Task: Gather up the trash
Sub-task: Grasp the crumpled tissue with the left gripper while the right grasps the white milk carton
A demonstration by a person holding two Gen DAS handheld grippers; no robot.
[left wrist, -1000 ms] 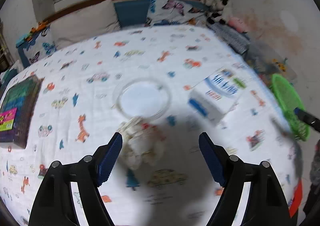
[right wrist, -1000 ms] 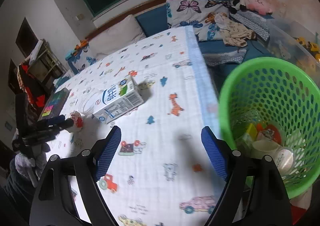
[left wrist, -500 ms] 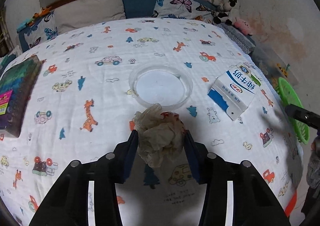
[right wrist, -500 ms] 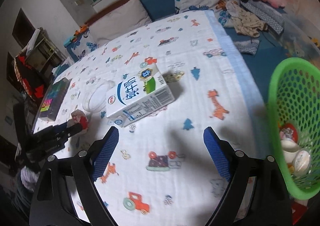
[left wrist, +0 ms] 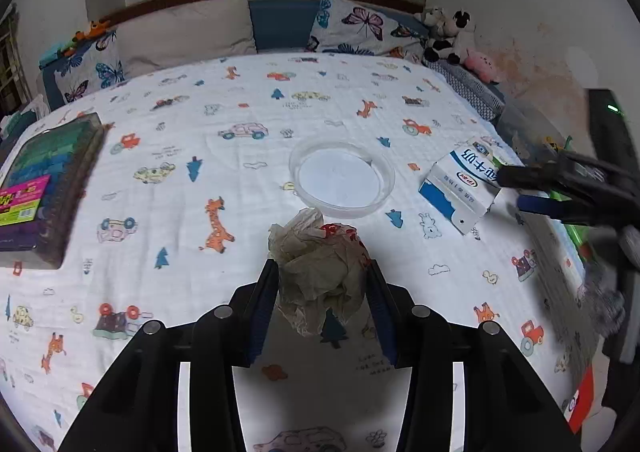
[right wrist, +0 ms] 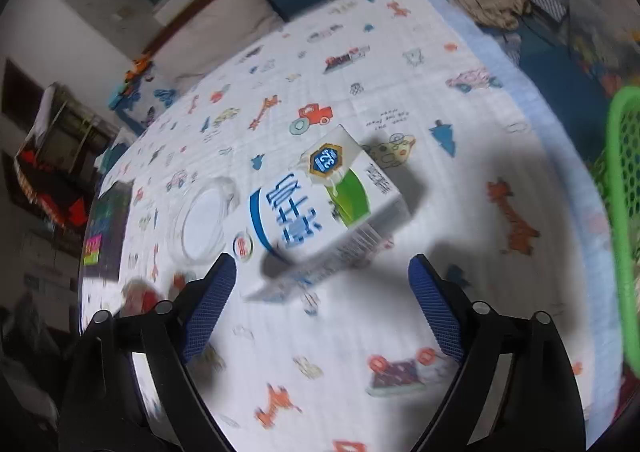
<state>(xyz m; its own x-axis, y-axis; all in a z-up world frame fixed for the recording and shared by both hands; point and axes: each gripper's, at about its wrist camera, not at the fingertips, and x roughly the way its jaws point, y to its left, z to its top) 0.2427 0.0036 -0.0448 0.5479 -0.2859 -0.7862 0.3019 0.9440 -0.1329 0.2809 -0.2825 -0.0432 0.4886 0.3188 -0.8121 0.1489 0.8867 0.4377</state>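
Note:
A crumpled beige wrapper wad (left wrist: 316, 272) with red print sits between the pads of my left gripper (left wrist: 321, 266), which is shut on it just above the patterned bedsheet (left wrist: 168, 212). A white and blue milk carton (right wrist: 316, 208) lies on its side on the sheet. My right gripper (right wrist: 322, 260) hovers over the carton's near end, its jaws opening, pads clear of the carton. In the left wrist view the carton (left wrist: 460, 188) lies at the right with the right gripper (left wrist: 510, 190) beside it.
A clear round dish (left wrist: 342, 180) lies mid-sheet, between wad and carton. A green mesh basket (right wrist: 624, 192) stands off the bed's right edge. A dark box (left wrist: 36, 188) of coloured items rests at the left. Pillows (left wrist: 180, 32) and plush toys (left wrist: 452, 32) line the head.
My left gripper shut on the wrapper wad, which lay loose between its open fingers a second ago. The right gripper swung left from the basket to the carton.

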